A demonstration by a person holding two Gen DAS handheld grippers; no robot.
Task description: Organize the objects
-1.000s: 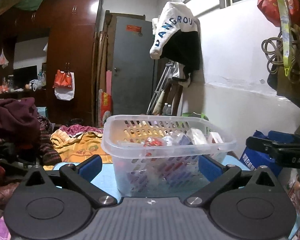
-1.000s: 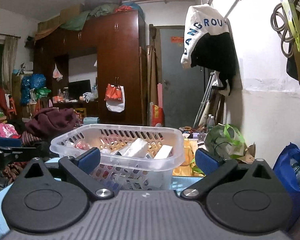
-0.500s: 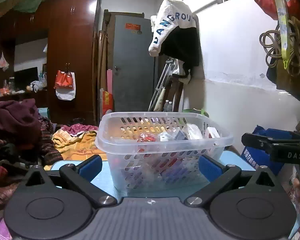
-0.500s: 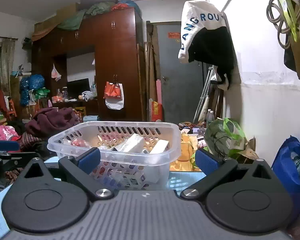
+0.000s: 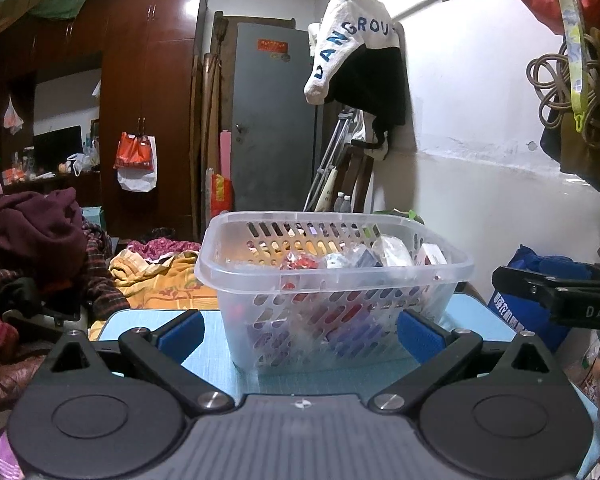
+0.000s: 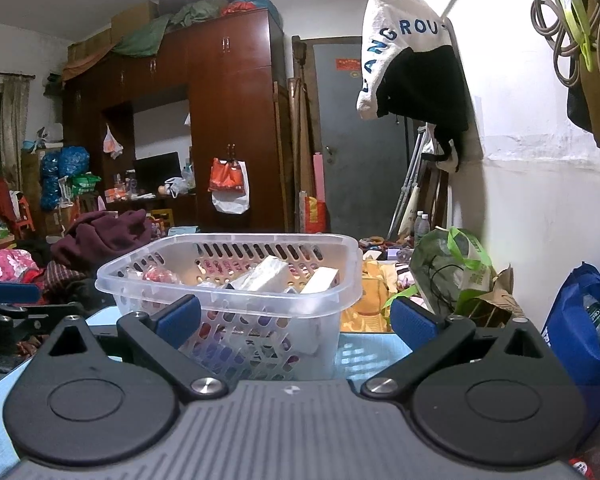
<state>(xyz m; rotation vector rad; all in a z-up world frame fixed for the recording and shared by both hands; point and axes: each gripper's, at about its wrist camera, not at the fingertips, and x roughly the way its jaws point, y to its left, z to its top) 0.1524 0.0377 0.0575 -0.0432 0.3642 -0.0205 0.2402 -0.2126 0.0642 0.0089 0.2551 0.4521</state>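
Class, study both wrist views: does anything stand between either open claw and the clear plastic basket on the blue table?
Nothing visible does. The left claw faces the clear plastic basket across bare blue table; the right claw likewise, its left finger overlapping the basket's near corner in view.

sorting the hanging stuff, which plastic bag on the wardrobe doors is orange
The front bag of the pair on the wardrobe door handles is orange; the white bag hangs behind it, showing below.

Basket (image 5: 332,276): clear plastic, slotted walls. Table (image 5: 212,354): light blue. Gripper pads (image 6: 179,316): blue on black arms. Boxes (image 6: 266,276) in basket: white. Packet (image 5: 298,260): red.
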